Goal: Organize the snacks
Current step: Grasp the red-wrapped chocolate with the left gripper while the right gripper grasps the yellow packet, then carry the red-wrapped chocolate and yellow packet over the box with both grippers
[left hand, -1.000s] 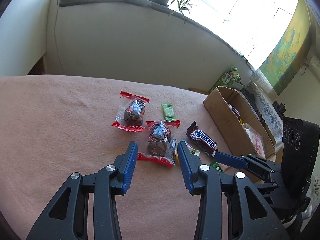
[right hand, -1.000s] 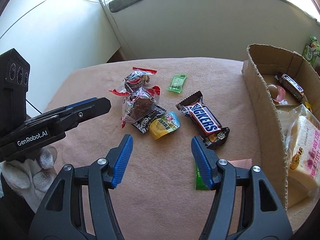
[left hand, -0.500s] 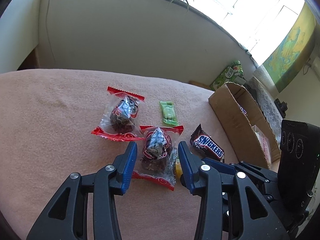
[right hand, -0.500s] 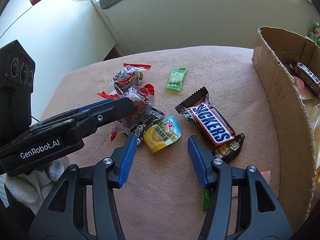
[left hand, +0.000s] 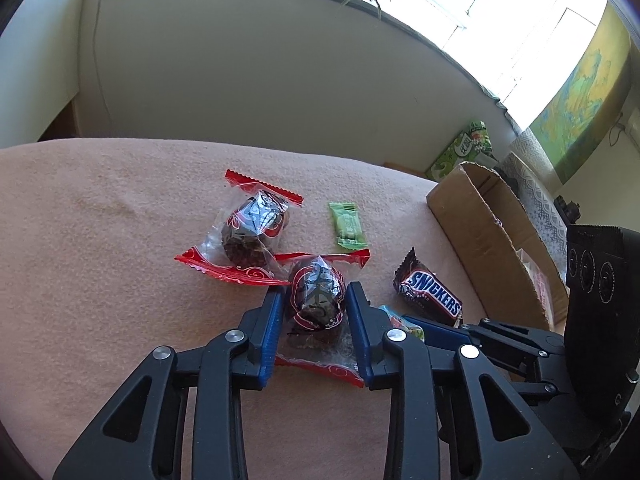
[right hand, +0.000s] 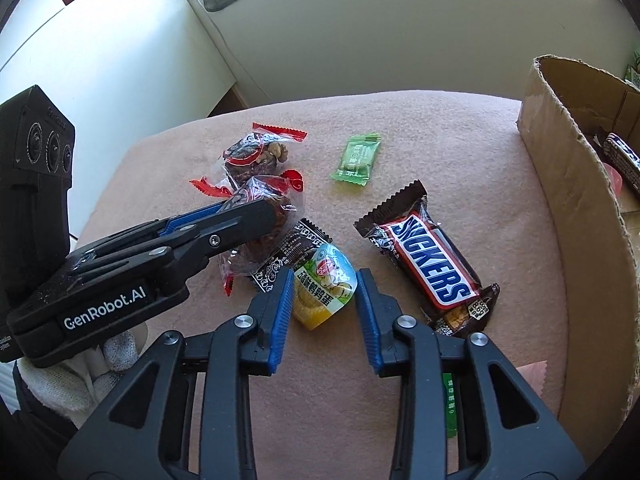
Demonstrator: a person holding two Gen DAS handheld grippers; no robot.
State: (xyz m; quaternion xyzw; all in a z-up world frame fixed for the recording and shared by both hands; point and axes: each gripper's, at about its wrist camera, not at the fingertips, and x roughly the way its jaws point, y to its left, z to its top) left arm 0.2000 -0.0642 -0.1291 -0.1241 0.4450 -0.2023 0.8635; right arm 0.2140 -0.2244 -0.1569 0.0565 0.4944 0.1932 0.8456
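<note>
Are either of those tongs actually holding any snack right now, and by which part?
Neither yet. The left tongs straddle the middle of a red-edged date pack; the right tongs straddle a yellow-green packet. Both lie on the cloth.

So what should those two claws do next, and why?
Probably close both. The left gripper straddles the red-edged date snack, the right gripper straddles the yellow-green packet; both jaws look open, and the cardboard box waits alongside.
</note>
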